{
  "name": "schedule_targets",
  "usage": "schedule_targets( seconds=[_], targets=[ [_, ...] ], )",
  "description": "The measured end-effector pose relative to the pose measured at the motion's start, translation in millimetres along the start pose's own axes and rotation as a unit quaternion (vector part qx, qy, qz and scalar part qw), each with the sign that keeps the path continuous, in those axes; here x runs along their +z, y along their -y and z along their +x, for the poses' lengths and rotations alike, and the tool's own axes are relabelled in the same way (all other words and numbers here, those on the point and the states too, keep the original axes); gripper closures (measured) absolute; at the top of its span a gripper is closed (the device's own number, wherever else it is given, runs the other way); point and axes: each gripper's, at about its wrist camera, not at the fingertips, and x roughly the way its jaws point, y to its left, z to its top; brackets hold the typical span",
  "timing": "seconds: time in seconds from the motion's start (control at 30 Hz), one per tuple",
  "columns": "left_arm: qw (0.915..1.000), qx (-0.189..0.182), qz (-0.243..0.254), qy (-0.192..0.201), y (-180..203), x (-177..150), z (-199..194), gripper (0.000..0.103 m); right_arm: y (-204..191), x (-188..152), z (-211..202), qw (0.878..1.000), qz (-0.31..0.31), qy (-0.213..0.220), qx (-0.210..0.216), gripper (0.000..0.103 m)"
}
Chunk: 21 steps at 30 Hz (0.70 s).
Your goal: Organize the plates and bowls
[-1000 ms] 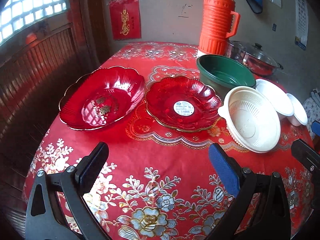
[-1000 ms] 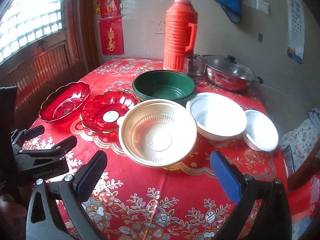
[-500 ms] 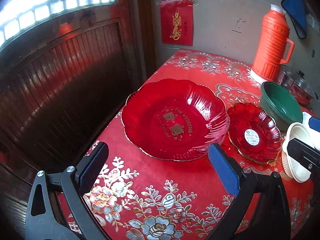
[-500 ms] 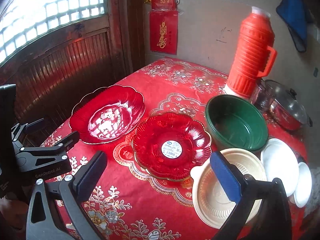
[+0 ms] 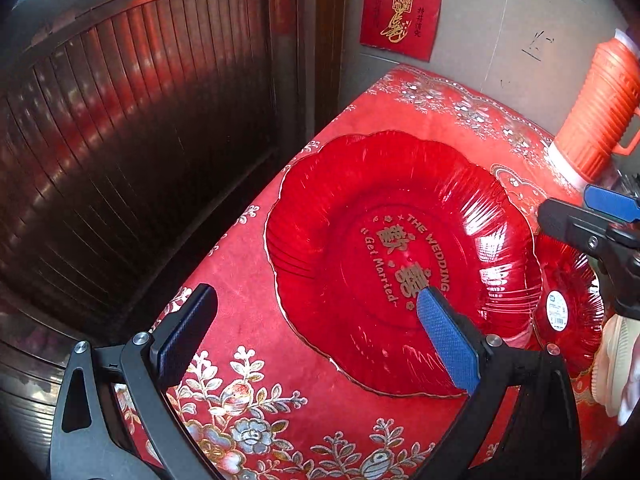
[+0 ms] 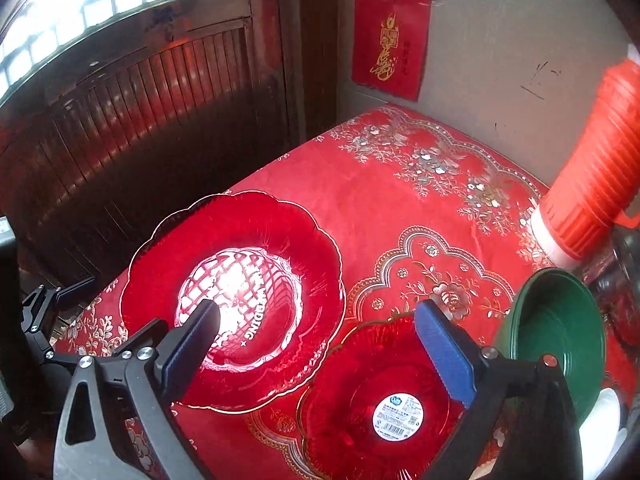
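Large red plate (image 5: 400, 256) and small red plate (image 6: 384, 400) both empty, side by side

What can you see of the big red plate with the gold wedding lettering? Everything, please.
The big red plate is translucent red, glass or plastic by its look, with a scalloped, gold-edged rim and ribbed walls. Its flat centre bears gold characters and the words THE WEDDING and Get Married. It lies upright and empty on the red floral tablecloth near the table's edge by the wooden panelling. The smaller red plate sits right beside it, rims close or overlapping. Neither gripper touches it.
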Motion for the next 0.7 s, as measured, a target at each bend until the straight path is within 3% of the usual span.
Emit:
schedule_targets(
  seconds=[0.2, 0.33, 0.47, 0.57, 0.63, 0.7],
  targets=[
    [0.9997, -0.009, -0.003, -0.02, 4.4, 8.0, 22.7, 0.002, 2.4, 19.0, 44.6, 0.999, -0.014, -0.044, 0.004, 0.013],
    [0.9997, -0.015, 0.009, -0.02, 7.0, 14.2, 30.0, 0.002, 11.1, 22.0, 64.6, 0.998, 0.009, -0.064, 0.028, 0.029],
    [0.9992, -0.025, 0.006, -0.029, 7.0, 20.1, 37.3, 0.002, 12.2, 24.2, 76.9, 0.997, 0.01, -0.075, 0.019, 0.032],
    [0.9987, -0.03, 0.002, -0.04, 10.1, 21.3, 42.9, 0.003, 19.4, 25.4, 85.0, 0.995, 0.027, -0.082, 0.048, 0.049],
    [0.9986, -0.026, 0.008, -0.045, 13.5, 23.2, 46.2, 0.012, 18.1, 24.1, 87.6, 0.995, 0.027, -0.083, 0.053, 0.055],
    [0.9984, -0.016, 0.01, -0.052, 15.3, 25.2, 50.3, 0.026, 16.9, 22.8, 87.3, 0.994, 0.029, -0.076, 0.068, 0.072]
  ],
)
